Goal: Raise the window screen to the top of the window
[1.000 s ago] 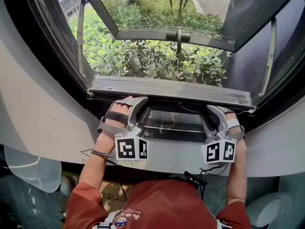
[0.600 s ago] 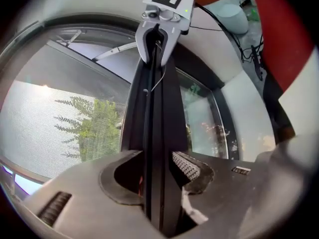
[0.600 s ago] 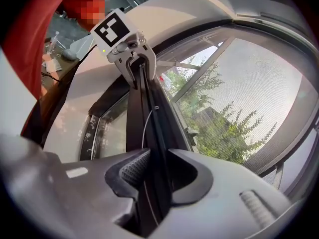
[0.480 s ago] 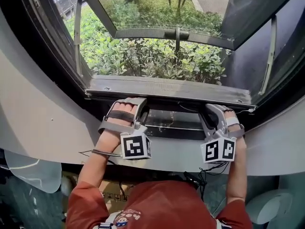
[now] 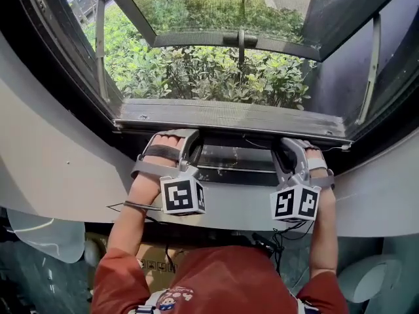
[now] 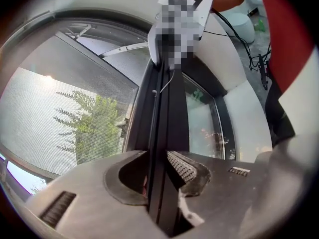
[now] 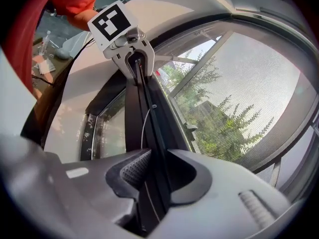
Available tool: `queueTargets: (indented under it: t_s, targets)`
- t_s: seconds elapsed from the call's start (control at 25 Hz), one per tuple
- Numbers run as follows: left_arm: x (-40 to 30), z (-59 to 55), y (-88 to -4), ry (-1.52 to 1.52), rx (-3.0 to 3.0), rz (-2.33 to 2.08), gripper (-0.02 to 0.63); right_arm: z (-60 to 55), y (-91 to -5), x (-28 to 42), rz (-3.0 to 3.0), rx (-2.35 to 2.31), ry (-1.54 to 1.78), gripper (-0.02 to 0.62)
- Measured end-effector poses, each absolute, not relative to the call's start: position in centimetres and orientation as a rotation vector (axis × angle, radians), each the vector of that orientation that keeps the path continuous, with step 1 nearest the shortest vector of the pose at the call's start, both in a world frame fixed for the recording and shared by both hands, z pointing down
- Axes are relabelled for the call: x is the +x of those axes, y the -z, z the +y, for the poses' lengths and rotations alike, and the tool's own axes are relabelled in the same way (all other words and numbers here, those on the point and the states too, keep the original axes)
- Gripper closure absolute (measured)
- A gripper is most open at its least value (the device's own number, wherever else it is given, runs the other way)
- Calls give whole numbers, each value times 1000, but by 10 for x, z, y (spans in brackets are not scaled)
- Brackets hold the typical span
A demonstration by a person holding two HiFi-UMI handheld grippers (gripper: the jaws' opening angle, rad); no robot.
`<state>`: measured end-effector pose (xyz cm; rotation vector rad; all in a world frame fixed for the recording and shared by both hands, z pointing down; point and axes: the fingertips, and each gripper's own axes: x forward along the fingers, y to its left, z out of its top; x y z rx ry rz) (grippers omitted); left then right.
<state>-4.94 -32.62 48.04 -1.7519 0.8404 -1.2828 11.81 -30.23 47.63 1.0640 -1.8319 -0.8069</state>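
My left gripper [image 6: 160, 167] has just been closing its jaws, and I read them as clamped on the dark bottom bar [image 6: 167, 113] of the window screen [image 6: 62, 118]. Along that bar, my right gripper [image 7: 152, 172] has closed on it too. The screen sits low, just ahead of both grippers, so the lift looks about to begin. A white sill [image 5: 59, 165] curves beneath them, with shrubs [image 5: 209, 77] beyond.

One window screen bar [image 5: 229, 116]. Two grippers, the left gripper [image 5: 186, 138] and the right gripper [image 5: 291, 146], each with two jaws that have just been closing with that bar between them. Two marker cubes: left cube [image 5: 181, 195], right cube [image 5: 295, 203]. Two hands: left hand [image 5: 157, 161], right hand [image 5: 319, 169]. Two metal stays — left stay [image 5: 99, 44], right stay [image 5: 374, 64]. One sash handle [image 5: 241, 41]. One cardboard box [image 5: 147, 261].
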Motion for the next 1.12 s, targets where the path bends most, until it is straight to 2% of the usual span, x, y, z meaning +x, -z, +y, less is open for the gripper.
queueTargets:
  t_s: [0.48, 1.12]
  targets:
    - [-50, -323, -479, 1272, -1805, 822, 518, -300, -475, 119, -1860, 1005, 762, 514]
    - [-47, -325, -481, 1251, -1909, 804, 517, -303, -478, 121, -1893, 1005, 748, 509]
